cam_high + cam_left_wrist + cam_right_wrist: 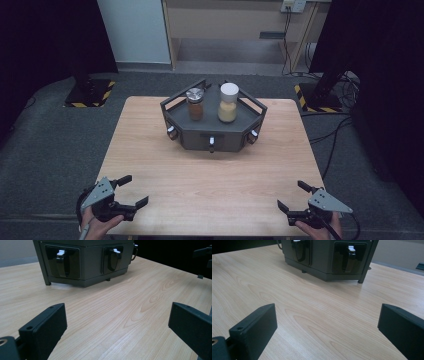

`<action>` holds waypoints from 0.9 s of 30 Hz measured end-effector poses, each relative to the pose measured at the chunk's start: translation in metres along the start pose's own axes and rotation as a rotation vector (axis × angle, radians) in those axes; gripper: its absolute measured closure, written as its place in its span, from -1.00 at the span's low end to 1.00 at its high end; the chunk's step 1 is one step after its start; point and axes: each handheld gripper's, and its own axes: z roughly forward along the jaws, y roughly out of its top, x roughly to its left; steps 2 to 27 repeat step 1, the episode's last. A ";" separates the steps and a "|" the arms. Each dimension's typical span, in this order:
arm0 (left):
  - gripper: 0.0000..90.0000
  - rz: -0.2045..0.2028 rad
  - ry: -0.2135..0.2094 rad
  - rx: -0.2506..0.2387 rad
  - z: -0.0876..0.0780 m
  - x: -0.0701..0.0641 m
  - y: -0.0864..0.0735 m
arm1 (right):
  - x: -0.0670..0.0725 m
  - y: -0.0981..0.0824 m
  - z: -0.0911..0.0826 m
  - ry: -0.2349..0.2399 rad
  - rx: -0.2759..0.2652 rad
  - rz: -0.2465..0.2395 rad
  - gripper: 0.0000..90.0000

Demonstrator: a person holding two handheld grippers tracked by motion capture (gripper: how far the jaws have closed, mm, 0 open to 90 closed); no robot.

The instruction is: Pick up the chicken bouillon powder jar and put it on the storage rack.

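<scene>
Jaws apart on both left gripper (131, 192) and right gripper (292, 197), well short of rack (212, 134); approach jars (195, 104) level, probably one each.

Dim room, evenly lit tabletop, soft shadows

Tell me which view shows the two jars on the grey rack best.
The high view: both jars stand in full on the rack, the brown-filled jar left of the white-capped jar. The two gripper views show the rack's lower front with its small handles, cut off below the jars.
</scene>
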 end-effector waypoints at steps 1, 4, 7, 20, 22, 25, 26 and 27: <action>-0.98 0.000 0.000 0.000 0.000 0.000 0.000 | 0.000 0.000 0.000 0.000 -0.001 0.001 -0.93; -0.98 0.000 0.000 0.000 0.000 0.000 0.000 | 0.000 0.000 0.000 0.000 -0.001 0.001 -0.93; -0.98 0.000 0.000 0.000 0.000 0.000 0.000 | 0.000 0.000 0.000 0.000 -0.001 0.001 -0.93; -0.98 0.000 0.000 0.000 0.000 0.000 0.000 | 0.000 0.000 0.000 0.000 -0.001 0.001 -0.93; -0.98 0.000 0.000 0.000 0.000 0.000 0.000 | 0.000 0.000 0.000 0.000 -0.001 0.001 -0.93; -0.98 0.000 0.000 0.000 0.000 0.000 0.000 | 0.000 0.000 0.000 0.000 -0.001 0.001 -0.93; -0.98 0.000 0.000 0.000 0.000 0.000 0.000 | 0.000 0.000 0.000 0.000 -0.001 0.001 -0.93; -0.98 0.000 0.000 0.000 0.000 0.000 0.000 | 0.000 0.000 0.000 0.000 -0.001 0.001 -0.93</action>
